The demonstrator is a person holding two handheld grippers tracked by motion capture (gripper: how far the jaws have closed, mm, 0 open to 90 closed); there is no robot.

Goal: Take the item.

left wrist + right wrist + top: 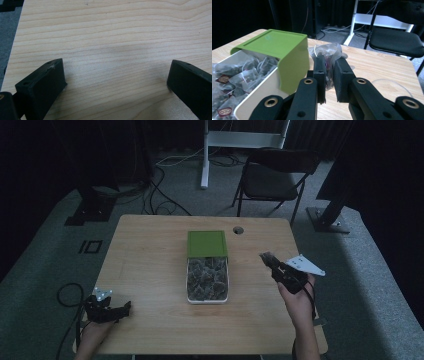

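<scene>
A white box (207, 300) with a green lid (207, 243) slid back sits mid-table, full of clear tea bags (206, 277). My right gripper (267, 258) hovers to the right of the box, shut on one tea bag (327, 53), whose clear wrapper bulges above the jaws. In the right gripper view the green lid (277, 48) and the box's white rim (254, 100) lie just left of my gripper (330, 71). My left gripper (122, 308) rests low at the table's front left corner. It is open (113, 77), with bare wood between the jaws.
The wooden table (150, 270) has a round cable hole (238, 230) behind the box. A black folding chair (272, 177) and a white desk frame (240, 140) stand beyond the far edge. Cables trail on the grey floor.
</scene>
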